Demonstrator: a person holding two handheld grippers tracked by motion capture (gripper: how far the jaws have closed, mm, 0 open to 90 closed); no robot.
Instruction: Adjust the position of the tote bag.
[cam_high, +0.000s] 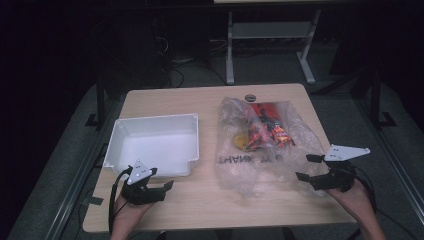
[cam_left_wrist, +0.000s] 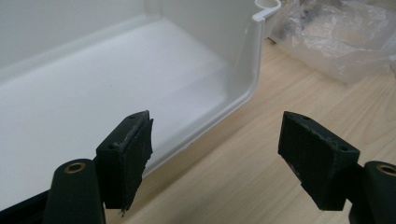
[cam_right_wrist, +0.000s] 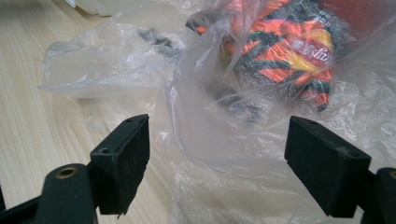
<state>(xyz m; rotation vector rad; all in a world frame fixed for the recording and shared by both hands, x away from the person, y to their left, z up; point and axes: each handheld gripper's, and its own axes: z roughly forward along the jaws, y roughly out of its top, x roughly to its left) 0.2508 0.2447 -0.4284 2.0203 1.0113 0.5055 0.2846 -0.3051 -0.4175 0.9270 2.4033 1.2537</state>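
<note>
Grippers poised, jaws apart, nothing held.
Hovered at six o'clock: left gripper (cam_high: 161, 179) by the bin (cam_high: 152, 159), right gripper (cam_high: 308, 168) at the bag (cam_high: 260, 145), centre-right. Risked pinching loose film only, snacks (cam_right_wrist: 285, 51) slipping free at twelve.

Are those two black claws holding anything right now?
No. The left gripper is open beside the white bin; the right gripper is open at the plastic bag, pressing nothing.

A small dark round object (cam_high: 250, 97) lies at the wooden table's (cam_high: 200, 200) far edge.
</note>
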